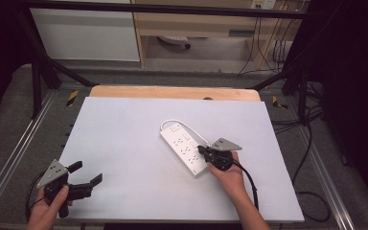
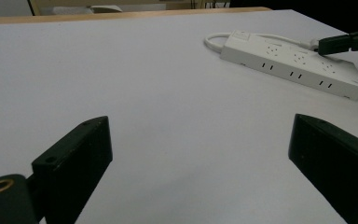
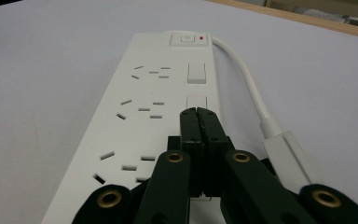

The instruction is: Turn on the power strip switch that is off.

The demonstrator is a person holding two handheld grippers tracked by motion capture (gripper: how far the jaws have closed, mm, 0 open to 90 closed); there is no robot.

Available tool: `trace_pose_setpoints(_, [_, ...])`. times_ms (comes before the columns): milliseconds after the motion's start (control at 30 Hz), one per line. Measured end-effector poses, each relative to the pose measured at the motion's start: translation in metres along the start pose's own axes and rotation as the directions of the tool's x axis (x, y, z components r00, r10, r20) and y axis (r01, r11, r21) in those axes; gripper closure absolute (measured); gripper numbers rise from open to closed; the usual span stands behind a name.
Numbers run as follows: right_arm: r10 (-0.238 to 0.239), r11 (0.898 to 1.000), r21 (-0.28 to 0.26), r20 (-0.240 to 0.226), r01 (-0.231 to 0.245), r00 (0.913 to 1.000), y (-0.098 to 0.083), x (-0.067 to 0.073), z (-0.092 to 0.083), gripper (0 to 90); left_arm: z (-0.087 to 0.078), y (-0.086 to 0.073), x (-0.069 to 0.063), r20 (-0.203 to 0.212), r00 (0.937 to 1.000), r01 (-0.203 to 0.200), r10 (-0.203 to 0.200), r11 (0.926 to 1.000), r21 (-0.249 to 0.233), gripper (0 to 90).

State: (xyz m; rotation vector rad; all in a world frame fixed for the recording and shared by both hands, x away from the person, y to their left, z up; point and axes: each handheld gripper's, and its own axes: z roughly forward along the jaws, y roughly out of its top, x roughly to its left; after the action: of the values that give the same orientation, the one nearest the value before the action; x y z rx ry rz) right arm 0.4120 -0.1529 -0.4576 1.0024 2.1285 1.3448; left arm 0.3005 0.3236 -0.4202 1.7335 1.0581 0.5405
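A white power strip (image 1: 186, 147) lies at an angle in the middle of the white table top (image 1: 124, 143), its white cord (image 1: 175, 122) looping at the far end. My right gripper (image 1: 202, 150) rests over the strip's near right side, jaws pressed together with nothing between them. In the right gripper view the shut tips (image 3: 198, 113) sit on the power strip (image 3: 140, 107) just below a small rocker switch (image 3: 196, 73). My left gripper (image 1: 87, 172) stays at the table's near left, jaws wide apart over bare surface. The left gripper view shows the power strip (image 2: 291, 63) far off.
A wooden edge (image 1: 172, 92) runs along the table's far side. Black frame posts (image 1: 38, 62) stand at both far corners. Cables (image 1: 311, 143) hang and lie on the floor at the right. A white plug (image 3: 286, 151) lies beside the strip.
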Motion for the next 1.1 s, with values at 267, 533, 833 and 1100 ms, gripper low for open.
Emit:
trace_pose_setpoints(267, [0.004, 1.000, 0.002, -0.004, -0.004, 1.0000, 0.0000, -0.0005, 0.0002, 90.0, 0.0001, 0.0000, -0.0002, 0.000, 1.0000, -0.002, 0.002, 1.0000, 0.000, 6.2])
trace_pose_setpoints(533, [0.009, 1.000, 0.003, -0.009, -0.009, 0.9999, 0.0001, -0.0010, 0.0002, 90.0, 0.0002, 0.0000, -0.0001, -0.001, 1.0000, -0.004, 0.004, 1.0000, 0.001, 6.2])
trace_pose_setpoints(833, [0.011, 1.000, 0.004, -0.011, -0.011, 0.9999, 0.0002, -0.0017, 0.0006, 90.0, 0.0004, 0.0000, -0.0003, -0.001, 1.0000, -0.004, 0.004, 1.0000, 0.003, 6.2])
trace_pose_setpoints(1100, [0.012, 1.000, 0.006, -0.012, -0.012, 0.9999, 0.0002, -0.0022, 0.0008, 90.0, 0.0004, 0.0000, -0.0003, -0.001, 1.0000, -0.005, 0.005, 1.0000, 0.002, 6.2])
